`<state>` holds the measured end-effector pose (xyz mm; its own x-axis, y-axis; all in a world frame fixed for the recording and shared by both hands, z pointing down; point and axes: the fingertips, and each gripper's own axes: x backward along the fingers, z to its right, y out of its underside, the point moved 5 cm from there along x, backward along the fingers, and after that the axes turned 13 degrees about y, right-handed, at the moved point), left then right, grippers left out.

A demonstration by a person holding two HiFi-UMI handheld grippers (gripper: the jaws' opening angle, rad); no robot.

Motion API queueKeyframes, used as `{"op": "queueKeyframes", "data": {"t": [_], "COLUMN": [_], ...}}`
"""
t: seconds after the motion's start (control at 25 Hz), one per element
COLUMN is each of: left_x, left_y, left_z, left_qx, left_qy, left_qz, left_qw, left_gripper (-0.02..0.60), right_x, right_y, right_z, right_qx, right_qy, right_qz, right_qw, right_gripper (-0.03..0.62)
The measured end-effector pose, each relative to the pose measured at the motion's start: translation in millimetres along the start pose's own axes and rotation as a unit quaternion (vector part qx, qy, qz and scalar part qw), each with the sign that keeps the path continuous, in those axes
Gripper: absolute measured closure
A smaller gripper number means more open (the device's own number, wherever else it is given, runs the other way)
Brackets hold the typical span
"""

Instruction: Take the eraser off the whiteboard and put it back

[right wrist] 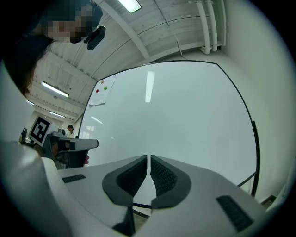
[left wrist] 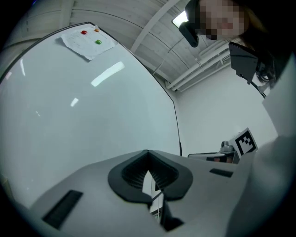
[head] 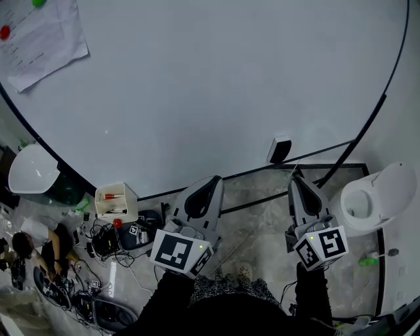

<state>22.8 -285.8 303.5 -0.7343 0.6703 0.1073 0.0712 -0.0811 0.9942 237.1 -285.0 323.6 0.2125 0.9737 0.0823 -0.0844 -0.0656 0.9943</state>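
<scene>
The left claw [head: 214, 179] has its jaws closed tip to tip with nothing gripped; in the left gripper view [left wrist: 148, 155] the dark ribbed pads [left wrist: 134, 173] meet at the top and only background shows through the small gap lower down. The right claw [head: 294, 178] is likewise closed and empty; in the right gripper view [right wrist: 149, 158] only a hairline slit parts its pads [right wrist: 163, 176]. Both claws point toward the whiteboard [head: 216, 85], side by side and apart from each other, each with its marker cube, left [head: 180, 252] and right [head: 321, 246], nearest the person. The eraser [head: 279, 149] sits on the whiteboard close to its lower edge, just ahead of the right claw and slightly to its left, touched by neither claw. Farther out, a sheet of paper [head: 42, 39] hangs at the board's upper left corner under a red magnet [head: 5, 31] and a green magnet [head: 38, 2]. Below the board is a marbled floor [head: 262, 226]; to the left of the left claw a white box [head: 116, 200] holding red items stands beside a tangle of cables [head: 98, 246].
</scene>
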Motion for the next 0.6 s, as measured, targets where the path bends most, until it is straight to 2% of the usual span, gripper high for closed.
{"op": "queueKeyframes", "data": {"t": [0.28, 0.44, 0.6], "left_x": [-18, -24, -28], "left_y": [6, 8, 8], "left_z": [-8, -9, -10], "left_qx": [0.001, 0.001, -0.008], "left_qy": [-0.013, -0.015, -0.018], "left_qz": [-0.007, -0.01, -0.015], "left_qw": [0.9999, 0.9998, 0.9997], "left_gripper": [0.575, 0.575, 0.575], "right_x": [-26, -41, -58], "right_y": [14, 24, 32], "right_z": [15, 22, 32], "right_qx": [0.013, 0.013, 0.014], "right_qy": [-0.013, -0.024, -0.009], "right_qz": [-0.016, -0.026, -0.03], "right_qw": [1.0, 0.999, 0.999], "right_gripper": [0.58, 0.534, 0.397]}}
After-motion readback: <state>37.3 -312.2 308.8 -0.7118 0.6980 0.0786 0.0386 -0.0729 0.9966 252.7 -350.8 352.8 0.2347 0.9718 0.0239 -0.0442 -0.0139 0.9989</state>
